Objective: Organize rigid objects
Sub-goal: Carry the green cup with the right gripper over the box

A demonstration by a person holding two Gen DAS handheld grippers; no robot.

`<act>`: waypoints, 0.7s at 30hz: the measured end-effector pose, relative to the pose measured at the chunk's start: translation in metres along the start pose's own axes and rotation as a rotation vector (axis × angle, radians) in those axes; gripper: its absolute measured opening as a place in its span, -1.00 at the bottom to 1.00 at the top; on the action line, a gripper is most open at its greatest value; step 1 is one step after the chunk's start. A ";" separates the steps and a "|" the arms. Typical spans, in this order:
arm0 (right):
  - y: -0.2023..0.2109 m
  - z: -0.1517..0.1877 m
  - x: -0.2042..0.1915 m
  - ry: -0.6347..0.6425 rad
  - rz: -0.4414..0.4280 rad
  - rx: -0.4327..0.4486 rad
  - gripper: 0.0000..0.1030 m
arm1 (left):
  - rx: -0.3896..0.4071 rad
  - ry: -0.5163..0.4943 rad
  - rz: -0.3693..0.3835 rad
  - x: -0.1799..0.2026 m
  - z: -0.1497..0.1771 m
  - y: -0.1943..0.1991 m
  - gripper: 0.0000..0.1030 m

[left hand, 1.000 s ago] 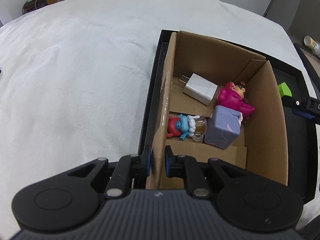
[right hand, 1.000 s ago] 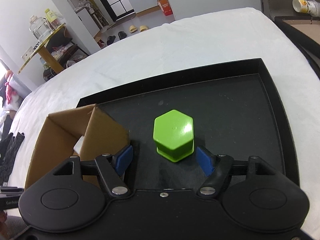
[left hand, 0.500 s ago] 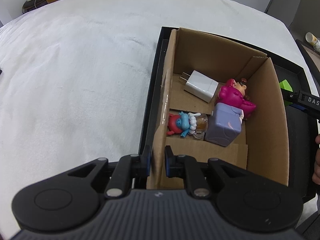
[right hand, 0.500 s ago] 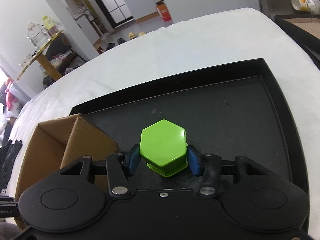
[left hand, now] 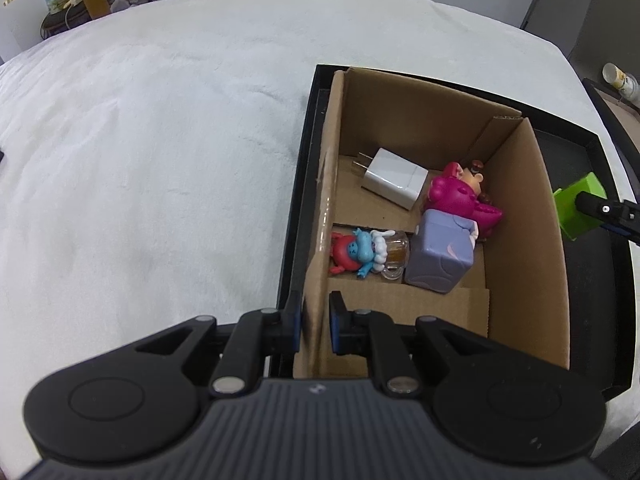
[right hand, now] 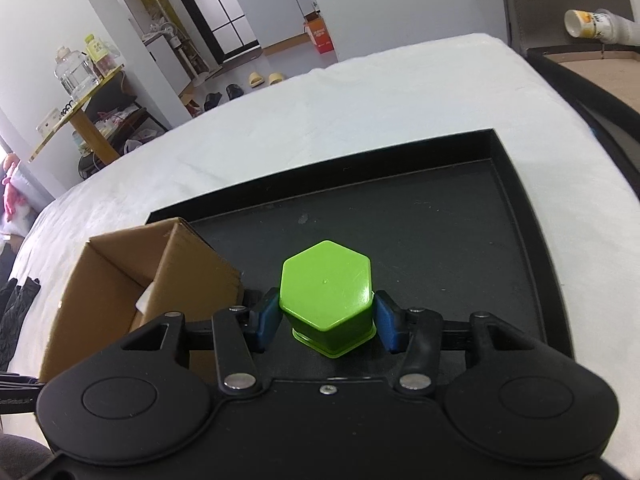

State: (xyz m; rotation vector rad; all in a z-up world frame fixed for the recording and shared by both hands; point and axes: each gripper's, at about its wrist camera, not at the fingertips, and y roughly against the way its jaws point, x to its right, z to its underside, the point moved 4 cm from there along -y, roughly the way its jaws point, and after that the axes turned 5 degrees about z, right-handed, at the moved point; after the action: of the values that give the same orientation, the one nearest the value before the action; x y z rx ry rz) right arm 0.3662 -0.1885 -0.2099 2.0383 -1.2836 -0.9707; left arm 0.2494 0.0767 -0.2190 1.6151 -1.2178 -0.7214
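Right gripper (right hand: 326,320) clamps the green hexagonal plastic block (right hand: 325,294); left gripper (left hand: 315,322) pinches the brown cardboard box (left hand: 548,264) wall. Advice: clear that wall before release.

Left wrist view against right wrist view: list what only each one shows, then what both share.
Only the left wrist view: the box's contents, namely a white charger, pink figure, purple cube and blue-and-red figure, and the left hand-held gripper clamped on the box wall.

Only the right wrist view: the right hand-held gripper pinching the green hexagonal block, and a cup lying on its side.

Both: the cardboard box, black tray, green block and white cloth.
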 end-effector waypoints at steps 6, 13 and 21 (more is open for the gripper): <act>0.021 -0.003 0.001 -0.013 -0.009 0.004 -0.06 | 0.012 -0.013 0.000 -0.001 0.003 0.002 -0.82; 0.041 0.002 -0.008 0.013 -0.017 -0.005 -0.06 | 0.016 -0.021 0.011 -0.003 0.003 0.004 -0.82; 0.057 -0.003 -0.024 0.043 -0.005 -0.006 -0.06 | 0.023 -0.009 0.038 -0.009 0.004 0.007 -0.82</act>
State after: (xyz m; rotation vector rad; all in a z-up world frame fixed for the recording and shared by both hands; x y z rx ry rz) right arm 0.3316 -0.1893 -0.1581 2.0481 -1.2522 -0.9271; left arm 0.2403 0.0830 -0.2149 1.6049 -1.2640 -0.6942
